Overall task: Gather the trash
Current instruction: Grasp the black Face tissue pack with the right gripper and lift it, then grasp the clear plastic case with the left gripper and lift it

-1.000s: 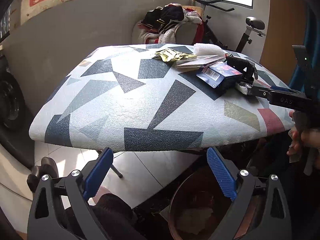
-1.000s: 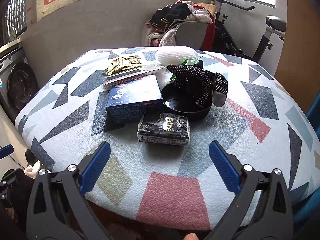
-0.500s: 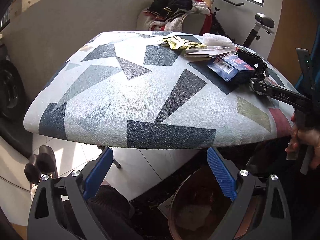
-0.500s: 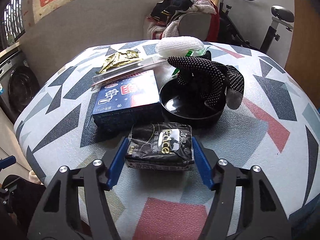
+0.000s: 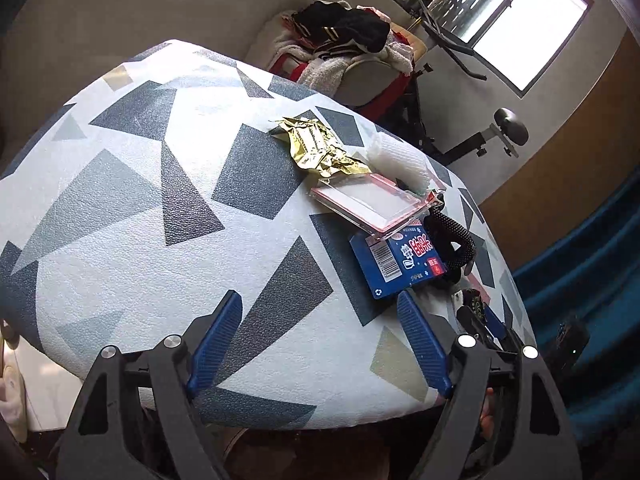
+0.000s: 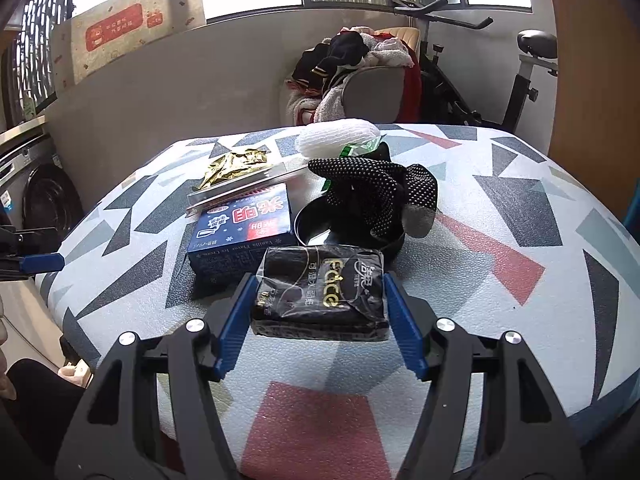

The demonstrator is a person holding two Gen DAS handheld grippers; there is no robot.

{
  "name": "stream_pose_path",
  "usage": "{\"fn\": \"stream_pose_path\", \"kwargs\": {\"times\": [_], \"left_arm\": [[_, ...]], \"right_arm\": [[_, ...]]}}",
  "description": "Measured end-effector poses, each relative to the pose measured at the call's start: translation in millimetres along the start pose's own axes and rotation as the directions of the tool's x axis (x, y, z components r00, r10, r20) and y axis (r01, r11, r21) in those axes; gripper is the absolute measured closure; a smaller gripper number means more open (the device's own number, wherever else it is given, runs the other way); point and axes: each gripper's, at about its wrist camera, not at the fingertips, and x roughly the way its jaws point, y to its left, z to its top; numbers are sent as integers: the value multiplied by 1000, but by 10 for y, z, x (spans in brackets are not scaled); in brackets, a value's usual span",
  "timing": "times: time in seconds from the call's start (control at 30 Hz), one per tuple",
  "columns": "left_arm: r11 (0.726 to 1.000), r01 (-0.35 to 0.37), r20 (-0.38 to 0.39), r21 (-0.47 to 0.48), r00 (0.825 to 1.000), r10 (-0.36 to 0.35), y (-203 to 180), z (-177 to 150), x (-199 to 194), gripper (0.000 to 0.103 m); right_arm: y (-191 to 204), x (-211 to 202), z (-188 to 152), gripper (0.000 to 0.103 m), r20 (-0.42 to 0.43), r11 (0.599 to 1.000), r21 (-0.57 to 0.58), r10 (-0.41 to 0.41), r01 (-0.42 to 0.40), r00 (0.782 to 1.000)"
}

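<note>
My right gripper (image 6: 318, 314) is shut on a black tissue pack (image 6: 320, 294), held just above the patterned table (image 6: 500, 216). Behind it lie a blue box (image 6: 244, 226), a black bowl (image 6: 316, 220) with a dotted black glove (image 6: 372, 190) over it, a gold wrapper (image 6: 234, 164), a clear flat case (image 6: 244, 188) and a white foam net (image 6: 336, 136). My left gripper (image 5: 320, 344) is open and empty over the table's near edge. The blue box (image 5: 400, 262), clear case (image 5: 368, 202), gold wrapper (image 5: 316, 146) and foam net (image 5: 396, 158) lie ahead to its right.
A chair heaped with clothes (image 6: 360, 64) and an exercise bike (image 6: 520, 64) stand behind the table. A washing machine (image 6: 40, 196) is at the left. A blue curtain (image 5: 580, 280) hangs to the right in the left wrist view.
My right gripper closed on the black tissue pack and lifted it slightly. My left gripper rose from below the table edge and tilted; the bin below has left its view.
</note>
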Motion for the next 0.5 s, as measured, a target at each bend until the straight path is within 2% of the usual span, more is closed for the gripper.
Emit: {"fn": "stream_pose_path", "kwargs": {"times": [0.07,0.2,0.23,0.33,0.47,0.5], "left_arm": [[997,48,-28,-62,998,-50,-35,208,218,30],[979,106,-67,-176,991,-120,-34,472,653,31],[968,109,-76,-226,989,-129,4,513,757,34],[909,155,-84,-387,976,-202,138,594,1047,43],[859,152,-85,-489,972,-220,210,630,1306,45],[855,146,-92,-498,971,-220,201,631,1354,46]], "right_arm": [[-8,-2,-16,39,-1,1000,2,5,-5,1000],[-18,1,-41,39,1,1000,-11,13,-13,1000],[-21,4,-46,39,0,1000,-14,15,-15,1000],[-44,10,-48,39,1,1000,-11,22,-22,1000],[-70,7,-47,39,4,1000,-7,29,-29,1000],[-78,10,-48,39,3,1000,-6,30,-30,1000]]}}
